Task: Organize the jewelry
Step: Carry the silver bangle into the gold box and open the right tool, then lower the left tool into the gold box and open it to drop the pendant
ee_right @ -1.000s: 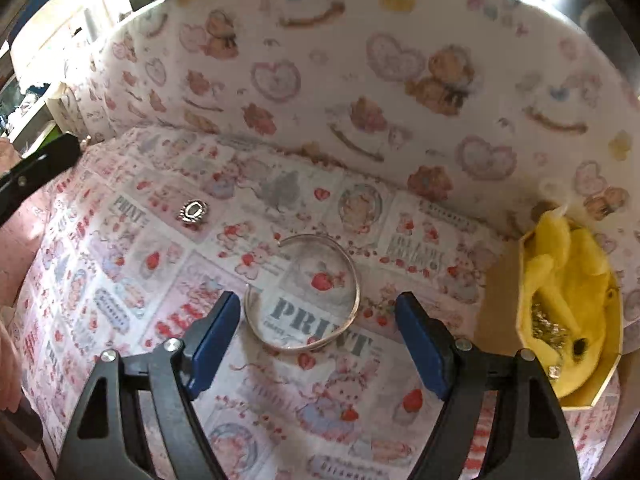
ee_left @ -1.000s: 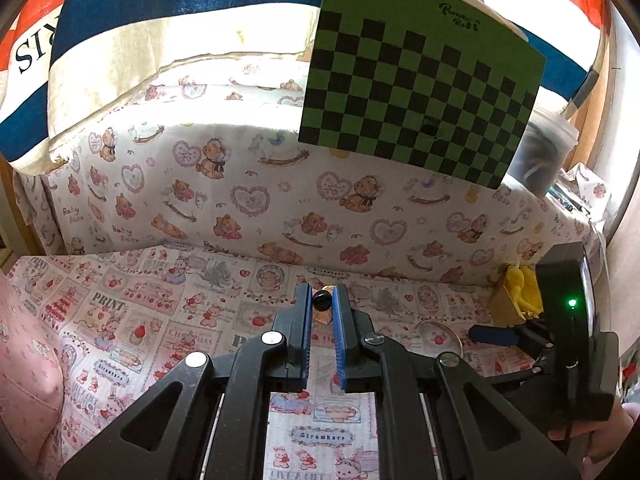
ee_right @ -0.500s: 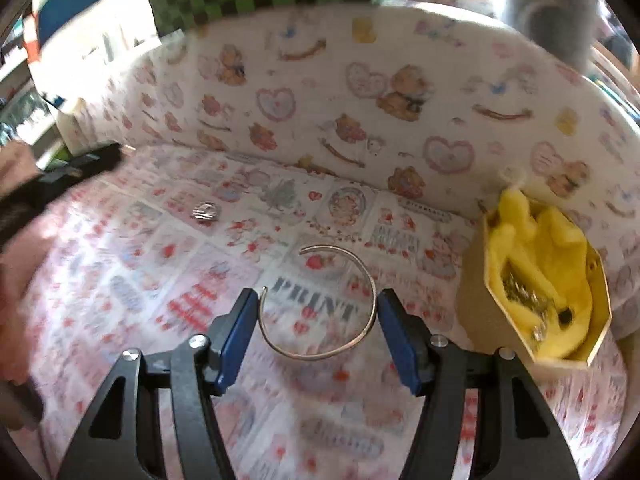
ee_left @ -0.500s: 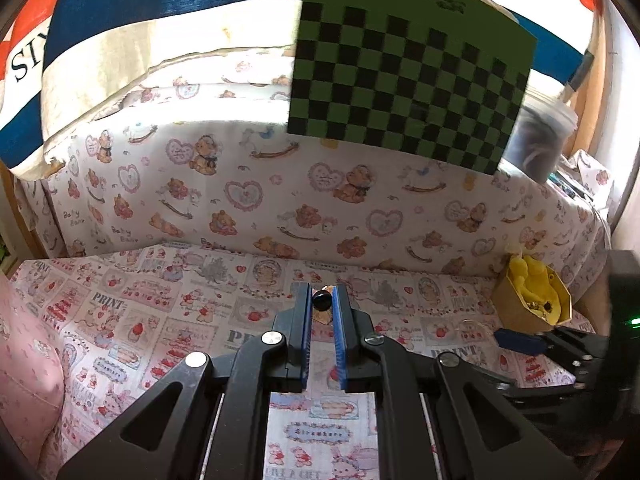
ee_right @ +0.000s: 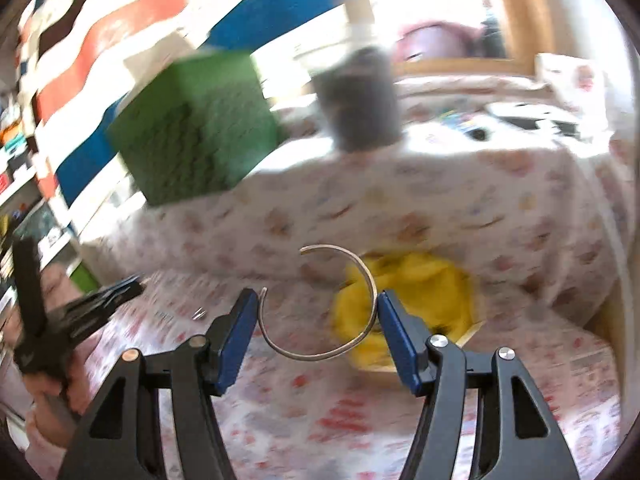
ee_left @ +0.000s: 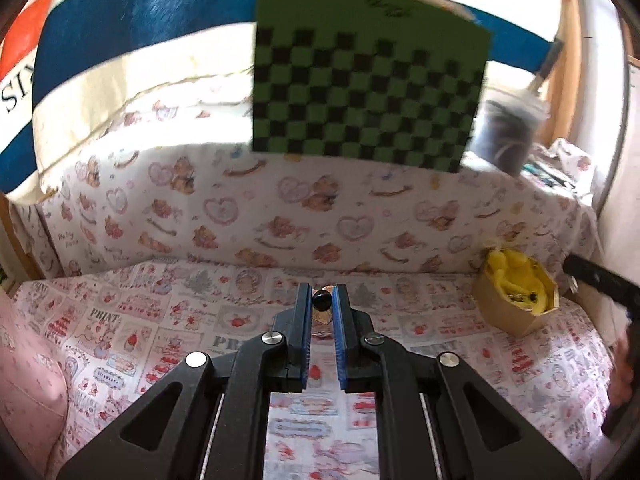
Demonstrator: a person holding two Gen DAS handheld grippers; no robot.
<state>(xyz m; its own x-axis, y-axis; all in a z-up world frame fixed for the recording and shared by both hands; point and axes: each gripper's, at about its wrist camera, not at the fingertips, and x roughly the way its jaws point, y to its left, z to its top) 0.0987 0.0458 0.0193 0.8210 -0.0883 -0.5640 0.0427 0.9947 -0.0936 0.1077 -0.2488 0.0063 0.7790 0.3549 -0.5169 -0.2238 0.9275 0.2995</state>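
Bangle [ee_right: 320, 304] now lifted in right jaws before yellow-lined box [ee_right: 416, 300]; left jaws clamping earring [ee_left: 321, 300].

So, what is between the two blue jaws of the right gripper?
In the right wrist view, the open silver bangle spans the gap of the right gripper, each side against a pad, with the yellow-lined box behind it.

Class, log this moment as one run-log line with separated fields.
left gripper: shut on small earring | right gripper: holding bangle, lifted | box: yellow-lined, behind bangle
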